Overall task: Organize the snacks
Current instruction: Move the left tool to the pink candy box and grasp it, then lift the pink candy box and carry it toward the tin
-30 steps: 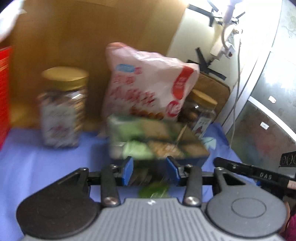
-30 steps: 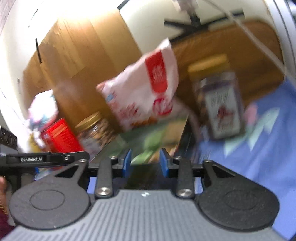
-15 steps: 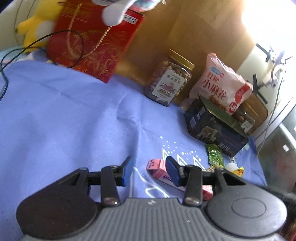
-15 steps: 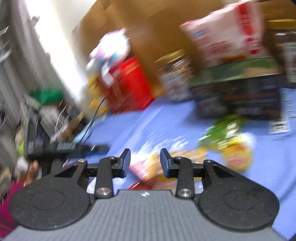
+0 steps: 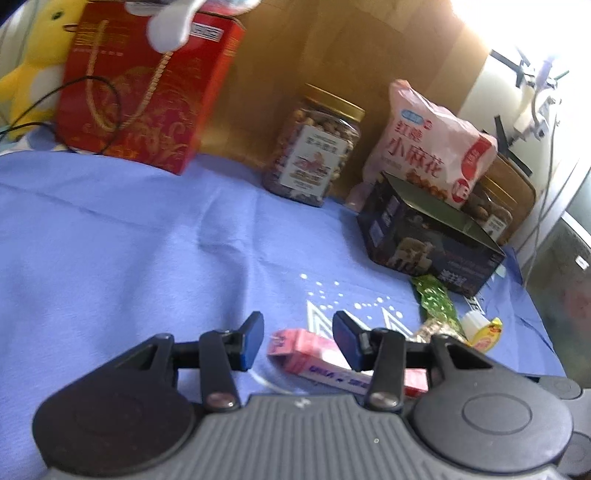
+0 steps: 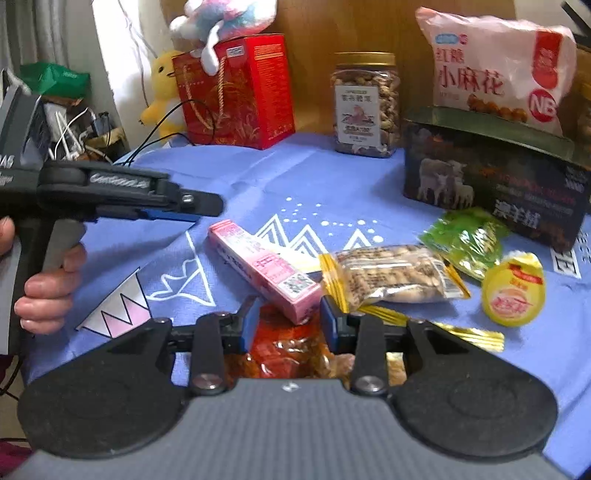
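Loose snacks lie on the blue cloth [image 6: 229,173]: a pink carton [image 6: 262,269], a peanut packet [image 6: 391,273], a green packet [image 6: 461,240], a yellow cup [image 6: 513,295] and a red packet [image 6: 288,347]. My right gripper [image 6: 290,317] hovers open over the red packet, and the pink carton's near end shows between its tips. My left gripper [image 5: 299,341] hangs above the cloth, its jaws opening and pressing on nothing. The pink carton [image 5: 314,350] lies below and beyond them. From the right wrist, the left gripper [image 6: 199,208] sits left of the carton, held by a hand.
Along the wooden back stand a red gift box [image 6: 240,96], a nut jar [image 6: 365,107] and a dark box with lambs [image 6: 495,188], with a pink snack bag [image 6: 498,74] leaning behind it. Plush toys [image 6: 221,22] sit on and beside the gift box. Cables and clutter lie at the left.
Both grippers have pulled back from the dark box and the pink bag. They now hang lower over the near cloth, where the loose snacks have come into view.
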`<move>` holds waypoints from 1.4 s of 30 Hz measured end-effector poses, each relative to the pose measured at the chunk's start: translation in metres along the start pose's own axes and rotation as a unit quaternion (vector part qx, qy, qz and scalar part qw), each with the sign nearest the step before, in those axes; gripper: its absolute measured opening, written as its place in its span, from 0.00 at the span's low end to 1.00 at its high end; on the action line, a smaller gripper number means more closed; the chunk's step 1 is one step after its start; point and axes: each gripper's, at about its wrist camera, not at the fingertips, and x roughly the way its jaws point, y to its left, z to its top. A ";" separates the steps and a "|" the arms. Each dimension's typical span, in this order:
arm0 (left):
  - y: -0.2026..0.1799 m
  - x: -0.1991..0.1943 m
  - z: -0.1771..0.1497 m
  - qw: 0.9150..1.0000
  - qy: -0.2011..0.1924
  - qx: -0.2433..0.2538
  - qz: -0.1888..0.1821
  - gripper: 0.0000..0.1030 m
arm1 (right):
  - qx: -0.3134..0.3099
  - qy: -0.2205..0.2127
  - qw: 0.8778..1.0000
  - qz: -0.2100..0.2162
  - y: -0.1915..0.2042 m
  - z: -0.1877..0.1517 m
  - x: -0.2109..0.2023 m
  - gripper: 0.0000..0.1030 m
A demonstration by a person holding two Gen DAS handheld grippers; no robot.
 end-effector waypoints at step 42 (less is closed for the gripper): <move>0.027 -0.075 -0.045 0.997 -0.011 -0.067 -0.029 0.40 | -0.056 -0.017 0.997 0.052 0.044 -0.018 -0.007 0.36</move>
